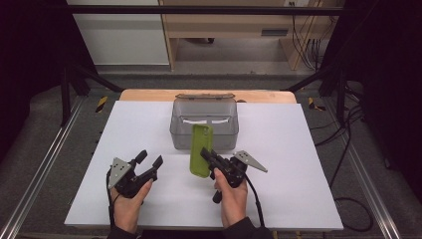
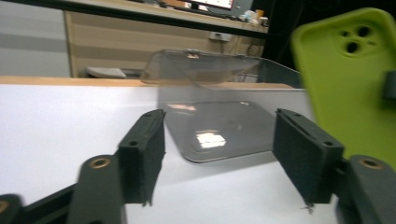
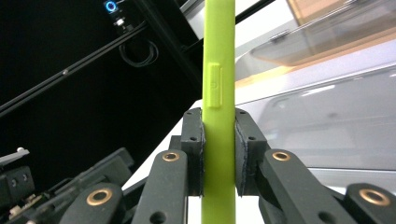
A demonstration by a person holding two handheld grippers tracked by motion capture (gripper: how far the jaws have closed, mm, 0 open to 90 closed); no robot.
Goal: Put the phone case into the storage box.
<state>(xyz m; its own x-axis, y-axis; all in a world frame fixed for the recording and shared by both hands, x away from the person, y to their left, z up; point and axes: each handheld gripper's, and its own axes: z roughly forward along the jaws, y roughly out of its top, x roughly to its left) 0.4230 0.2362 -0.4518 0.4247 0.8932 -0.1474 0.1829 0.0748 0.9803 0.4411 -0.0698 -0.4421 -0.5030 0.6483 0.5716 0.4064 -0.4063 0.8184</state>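
The right gripper [image 1: 208, 155] has its jaws pinching a lime-green phone case [image 1: 200, 150] by its flat faces, holding it upright on edge above the middle of the white table [image 1: 298, 199], just in front of the clear plastic box [image 1: 204, 119] that stands toward the far edge. The case looks light, thin and rubbery, so it should flex a little and grip well rather than slip; pinching it low across both faces, as the right gripper view shows [image 3: 218, 154], seems sound. The left gripper [image 1: 149, 164] rests near the front-left part of the table with its jaws spread and empty. Whether a phone sits inside the case is hard to tell, and the box's open lid is blurred, probably hinged at its far rim.
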